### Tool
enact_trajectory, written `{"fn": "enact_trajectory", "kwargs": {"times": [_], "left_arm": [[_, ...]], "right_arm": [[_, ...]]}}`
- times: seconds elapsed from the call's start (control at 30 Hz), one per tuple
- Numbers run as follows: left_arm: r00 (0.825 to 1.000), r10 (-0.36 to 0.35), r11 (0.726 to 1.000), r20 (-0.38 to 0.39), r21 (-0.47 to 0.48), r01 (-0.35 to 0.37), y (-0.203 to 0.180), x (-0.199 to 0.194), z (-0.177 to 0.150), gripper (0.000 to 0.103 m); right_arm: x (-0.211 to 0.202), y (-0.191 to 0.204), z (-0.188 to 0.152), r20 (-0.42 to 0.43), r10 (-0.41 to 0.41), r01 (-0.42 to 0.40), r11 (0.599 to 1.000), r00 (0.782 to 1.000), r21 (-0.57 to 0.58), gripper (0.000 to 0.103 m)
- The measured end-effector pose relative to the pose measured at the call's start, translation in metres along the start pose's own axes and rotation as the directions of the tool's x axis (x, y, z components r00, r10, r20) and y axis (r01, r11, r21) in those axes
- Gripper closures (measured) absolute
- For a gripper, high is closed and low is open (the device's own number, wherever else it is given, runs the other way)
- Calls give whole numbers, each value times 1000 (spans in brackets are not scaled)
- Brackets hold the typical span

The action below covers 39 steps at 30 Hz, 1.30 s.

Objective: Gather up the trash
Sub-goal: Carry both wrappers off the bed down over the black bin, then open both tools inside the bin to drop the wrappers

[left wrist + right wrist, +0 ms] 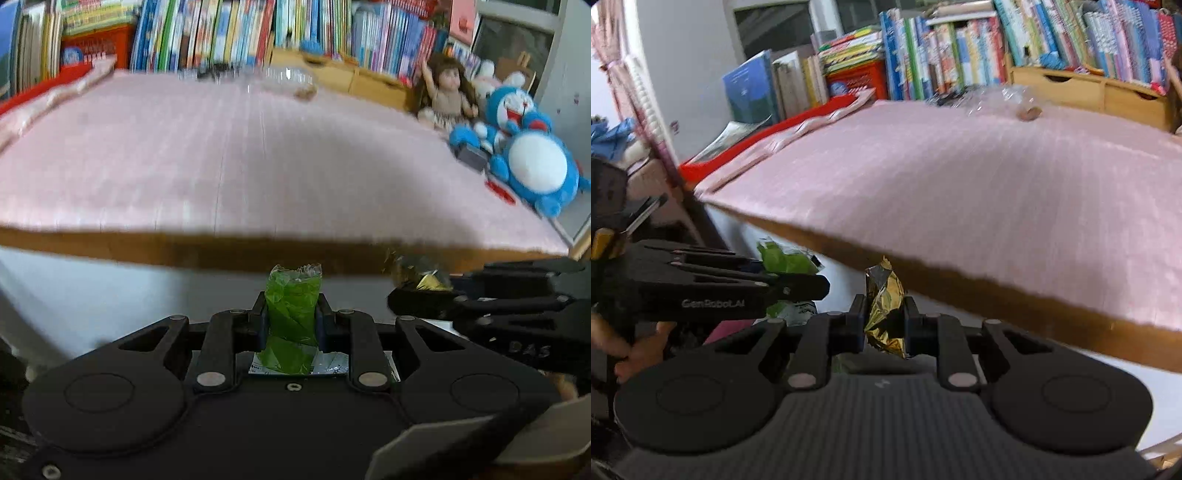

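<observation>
Pinching a crumpled green wrapper (pixel 293 314), the left gripper (pixel 291 314) is holding it upright below the near edge of the pink-covered table (pixel 258 147); beside it, the right gripper (pixel 884 314) is clamping a gold foil wrapper (pixel 884 299), both presumably being carried clear for disposal. Farther off, clear plastic packaging (pixel 291 79) is lying near the far edge, probably awaiting collection.

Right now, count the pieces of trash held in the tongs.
2: a green wrapper clamped in the left tongs, a gold foil wrapper clamped in the right tongs. Others may be out of view.
</observation>
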<state>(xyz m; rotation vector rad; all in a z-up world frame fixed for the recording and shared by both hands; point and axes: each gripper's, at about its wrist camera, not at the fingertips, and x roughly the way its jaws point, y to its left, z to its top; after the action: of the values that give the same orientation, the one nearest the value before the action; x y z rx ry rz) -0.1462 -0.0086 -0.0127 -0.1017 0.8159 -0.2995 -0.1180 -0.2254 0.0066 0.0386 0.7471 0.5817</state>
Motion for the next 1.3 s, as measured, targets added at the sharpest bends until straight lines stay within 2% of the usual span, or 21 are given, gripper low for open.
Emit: {"fn": "enact_trajectory", "kwargs": {"times": [0.2, 0.5, 0.63, 0.7, 0.83, 1.0, 1.3], "left_arm": [[989, 16, 1000, -147, -14, -18, 12, 26, -28, 81], [966, 39, 999, -254, 21, -34, 13, 54, -53, 80], [961, 45, 999, -274, 31, -38, 13, 60, -58, 78], [959, 48, 999, -279, 33, -40, 15, 61, -60, 78], [957, 59, 998, -285, 48, -47, 11, 65, -59, 76], [957, 63, 997, -284, 59, -48, 6, 66, -59, 65], [964, 79, 995, -254, 76, -62, 3, 55, -53, 56]], "right_arm": [[16, 5, -29, -104, -4, 1, 1000, 995, -30, 78], [36, 4, -53, -212, 17, -19, 1000, 977, -7, 73], [39, 2, -56, -234, 21, -24, 1000, 972, -11, 72], [42, 3, -56, -240, 20, -23, 1000, 971, -9, 57], [44, 4, -56, -245, 24, -27, 1000, 969, -5, 52], [47, 6, -55, -245, 25, -27, 1000, 969, -6, 45], [42, 4, -51, -227, 21, -22, 1000, 974, -3, 40]]}}
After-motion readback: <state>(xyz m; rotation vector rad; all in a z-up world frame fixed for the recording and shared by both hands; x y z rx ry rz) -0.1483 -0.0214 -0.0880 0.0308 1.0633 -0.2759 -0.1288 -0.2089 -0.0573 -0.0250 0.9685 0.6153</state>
